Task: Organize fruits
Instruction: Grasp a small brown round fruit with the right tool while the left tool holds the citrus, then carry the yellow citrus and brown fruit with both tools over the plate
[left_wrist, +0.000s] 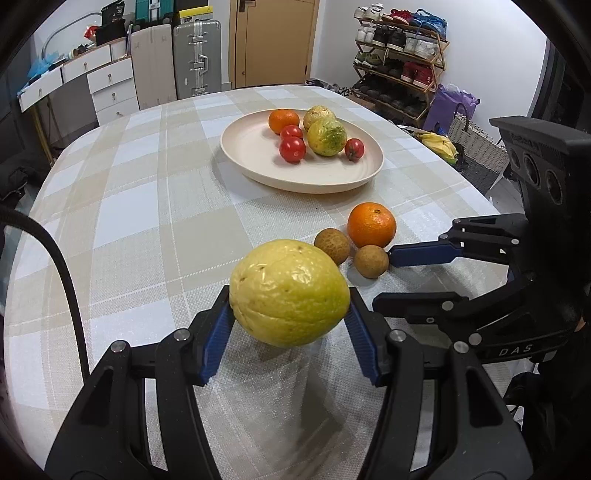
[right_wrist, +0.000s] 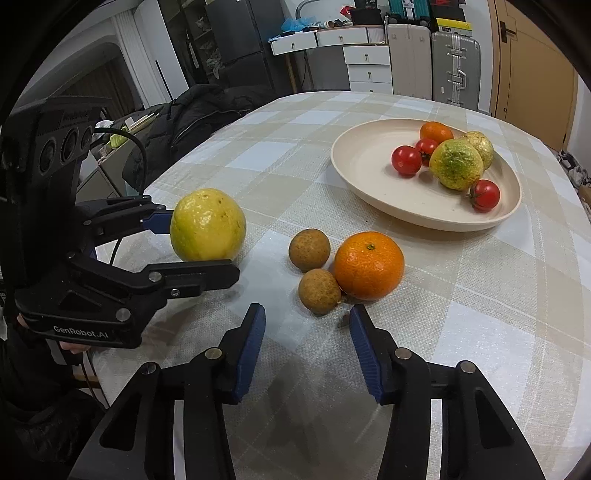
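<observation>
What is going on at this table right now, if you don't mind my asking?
A person is sorting fruit onto a plate with two handheld grippers. The left gripper is shut on a yellow fruit, lifted just above the tablecloth. The right gripper is open, empty, and pointed at an orange and two small brown fruits lying loose on the cloth. The plate already holds an orange, three tomatoes and two yellow-green fruits.

Beyond my beige-and-white checked tablecloth (left_wrist: 147, 206), a tan wooden door (left_wrist: 273, 40) stands between a silver ribbed suitcase (left_wrist: 197, 59) and a crowded wooden shoe rack (left_wrist: 399, 62).
</observation>
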